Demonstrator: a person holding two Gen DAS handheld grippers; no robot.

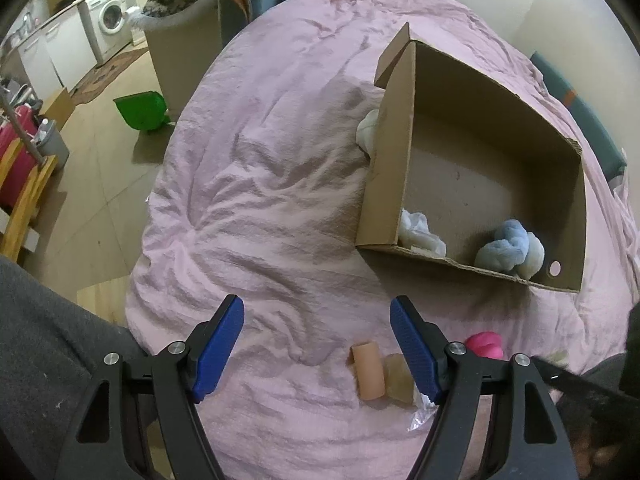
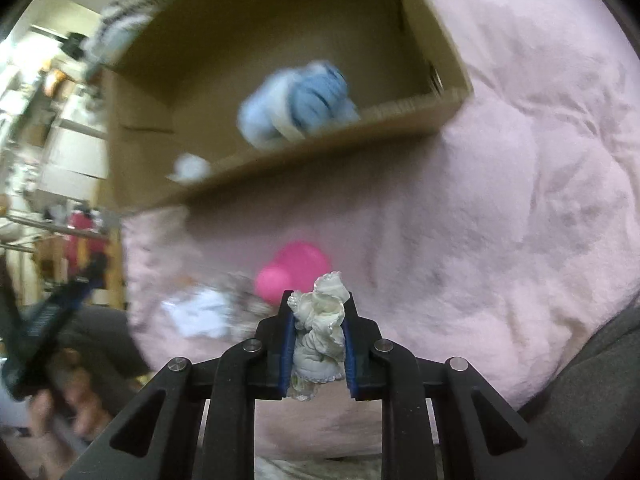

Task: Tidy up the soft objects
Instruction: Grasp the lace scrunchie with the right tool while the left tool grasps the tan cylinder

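An open cardboard box [image 1: 400, 152] lies on the pink bedspread [image 1: 264, 184]; it also shows in the right wrist view [image 2: 360, 128]. Inside it are a blue fluffy soft object [image 1: 510, 250] [image 2: 300, 100] and a white one [image 1: 420, 230] [image 2: 190, 168]. My left gripper [image 1: 318, 312] is open and empty above the bedspread, near a beige roll [image 1: 368, 370], a yellowish piece [image 1: 398, 376] and a pink soft object [image 1: 486, 344] [image 2: 292, 270]. My right gripper [image 2: 318, 300] is shut on a crumpled pale white soft cloth [image 2: 320, 332], held above the bedspread short of the box.
A white soft item [image 1: 368, 128] lies outside the box's left wall. A crinkled plastic wrapper [image 1: 420, 416] lies by the beige roll. Left of the bed are a green bin [image 1: 142, 110], a washing machine [image 1: 110, 16] and a wooden frame [image 1: 28, 200]. The right wrist view is motion-blurred.
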